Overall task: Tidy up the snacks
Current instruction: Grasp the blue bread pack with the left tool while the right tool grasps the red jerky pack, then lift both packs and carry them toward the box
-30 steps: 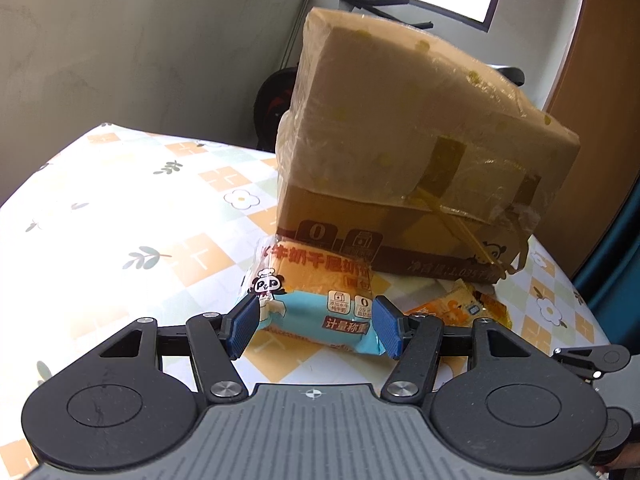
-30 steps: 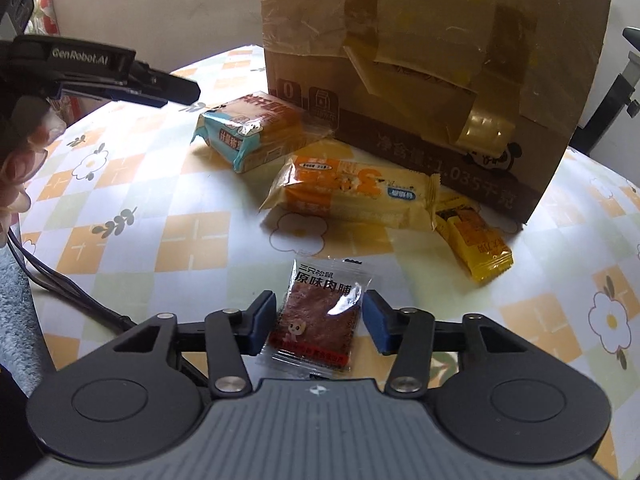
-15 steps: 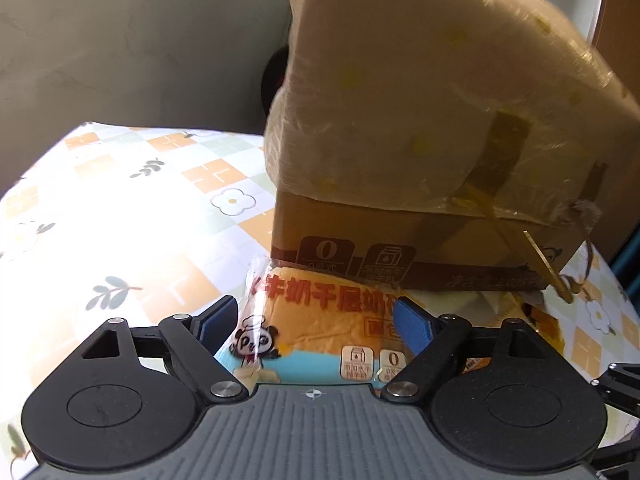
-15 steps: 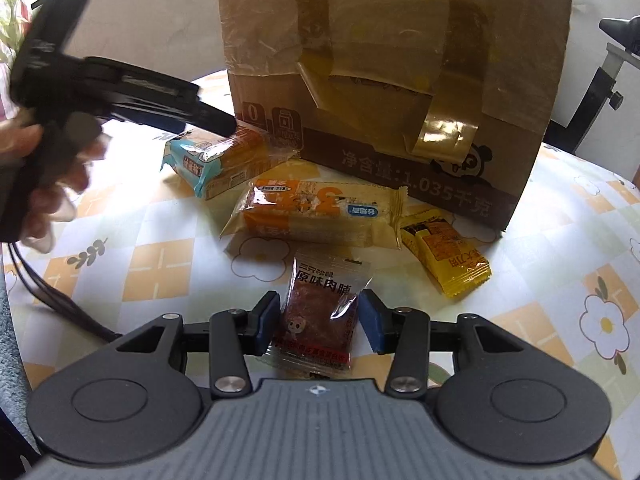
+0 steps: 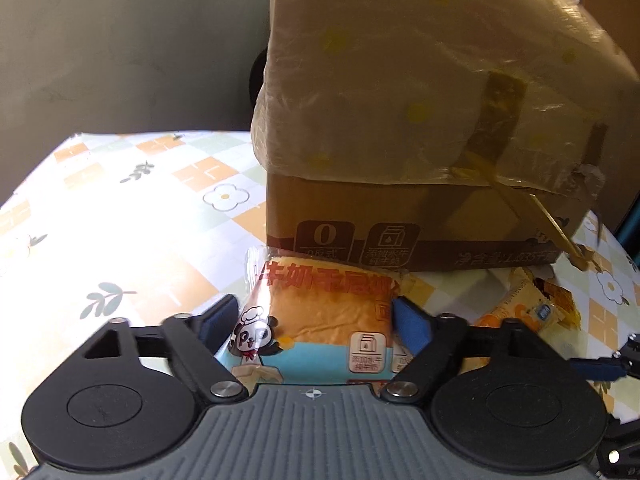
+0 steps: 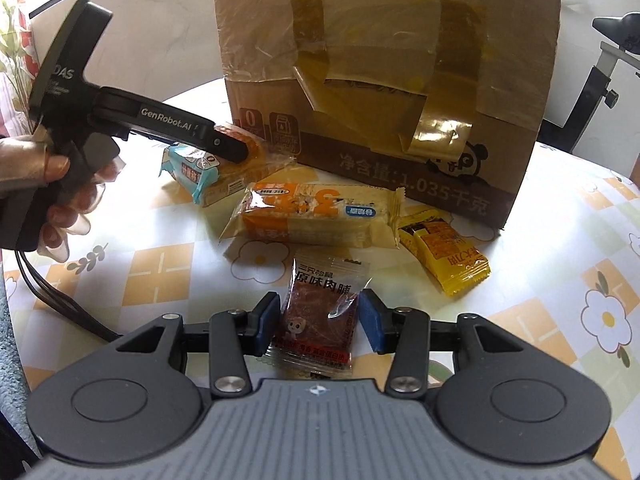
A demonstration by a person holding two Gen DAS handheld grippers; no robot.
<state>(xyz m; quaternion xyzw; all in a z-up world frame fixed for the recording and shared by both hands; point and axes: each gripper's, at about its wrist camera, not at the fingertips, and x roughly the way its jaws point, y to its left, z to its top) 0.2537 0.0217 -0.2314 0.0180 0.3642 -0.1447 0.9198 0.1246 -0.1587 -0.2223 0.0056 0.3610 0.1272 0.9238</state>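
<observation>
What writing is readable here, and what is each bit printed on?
"GenRobot.AI": side of the black left claw.
"净含量:1.035千克" and "0": taped brown cardboard box.
"三只松鼠 原味肉脯": clear red meat-jerky packet between the right claw's blue pads.
"牛奶千层奶...": blue-and-orange cake packet, cut off.
"3": long orange-and-cream bar wrapper.
Yellow sachet: print unreadable.
Small print everywhere: blurred.

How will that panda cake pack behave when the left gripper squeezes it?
The panda cake pack looks soft, so it probably squashes between the closing left gripper. Its glossy film may slip. It likely lifts easily, seeming light.
</observation>
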